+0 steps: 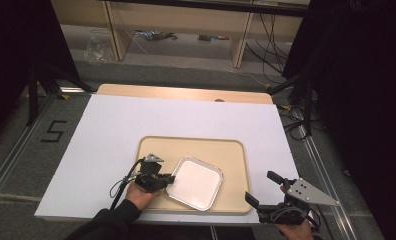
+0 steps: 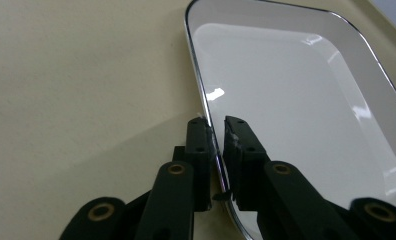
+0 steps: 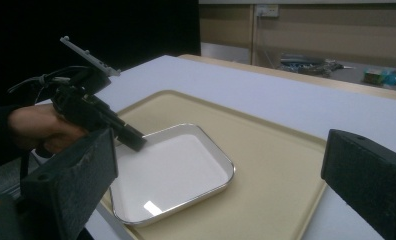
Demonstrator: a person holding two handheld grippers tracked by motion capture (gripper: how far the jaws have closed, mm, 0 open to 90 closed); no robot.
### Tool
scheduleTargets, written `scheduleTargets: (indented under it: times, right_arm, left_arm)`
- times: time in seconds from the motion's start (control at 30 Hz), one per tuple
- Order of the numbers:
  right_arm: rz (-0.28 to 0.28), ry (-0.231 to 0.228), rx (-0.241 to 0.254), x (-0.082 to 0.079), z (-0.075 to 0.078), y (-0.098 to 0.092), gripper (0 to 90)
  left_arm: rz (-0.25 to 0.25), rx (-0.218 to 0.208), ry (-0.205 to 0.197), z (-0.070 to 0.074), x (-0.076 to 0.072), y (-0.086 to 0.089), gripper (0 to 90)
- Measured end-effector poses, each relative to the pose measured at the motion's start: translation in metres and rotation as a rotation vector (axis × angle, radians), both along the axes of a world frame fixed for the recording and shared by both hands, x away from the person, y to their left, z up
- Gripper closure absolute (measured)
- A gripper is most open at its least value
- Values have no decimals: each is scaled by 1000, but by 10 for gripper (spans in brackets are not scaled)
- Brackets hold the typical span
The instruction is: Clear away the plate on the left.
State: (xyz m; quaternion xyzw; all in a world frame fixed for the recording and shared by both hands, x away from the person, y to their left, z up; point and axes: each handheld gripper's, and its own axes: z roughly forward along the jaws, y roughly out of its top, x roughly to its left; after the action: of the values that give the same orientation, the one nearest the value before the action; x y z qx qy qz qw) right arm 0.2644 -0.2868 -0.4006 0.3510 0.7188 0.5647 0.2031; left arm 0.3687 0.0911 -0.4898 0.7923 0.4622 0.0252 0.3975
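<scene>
A white rectangular dish [image 1: 195, 182] with a metal rim lies on a beige tray [image 1: 233, 155] near the table's front edge. My left gripper [image 1: 170, 178] is shut on the dish's left rim, one jaw outside and one inside, as the left gripper view shows at the rim [image 2: 202, 90] between the fingertips [image 2: 217, 129]. In the right gripper view the dish [image 3: 171, 172] rests flat on the tray [image 3: 266, 165] with the left gripper [image 3: 136, 142] pinching its edge. My right gripper [image 1: 262, 187] hangs open off the table's front right corner, holding nothing.
The tray sits on a white tabletop [image 1: 136, 120] with a wooden strip [image 1: 186, 93] behind it. Shelving and cables [image 1: 156, 35] lie on the floor beyond. Metal rails [image 1: 16, 145] run along both sides of the table.
</scene>
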Motion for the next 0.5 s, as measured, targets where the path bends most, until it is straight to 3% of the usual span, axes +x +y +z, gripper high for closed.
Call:
scheduleTargets:
  times: [0.03,0.23,0.5]
  right_arm:
    - [-3,-2,7,0,0,0,22]
    - [-20,3,5,-1,0,1,22]
    - [-10,-6,16,0,-1,2,22]
  left_arm:
    - [-8,21,0,1,-6,0,795]
    - [-12,51,-6,3,-18,3,766]
    - [-19,53,12,5,-35,4,735]
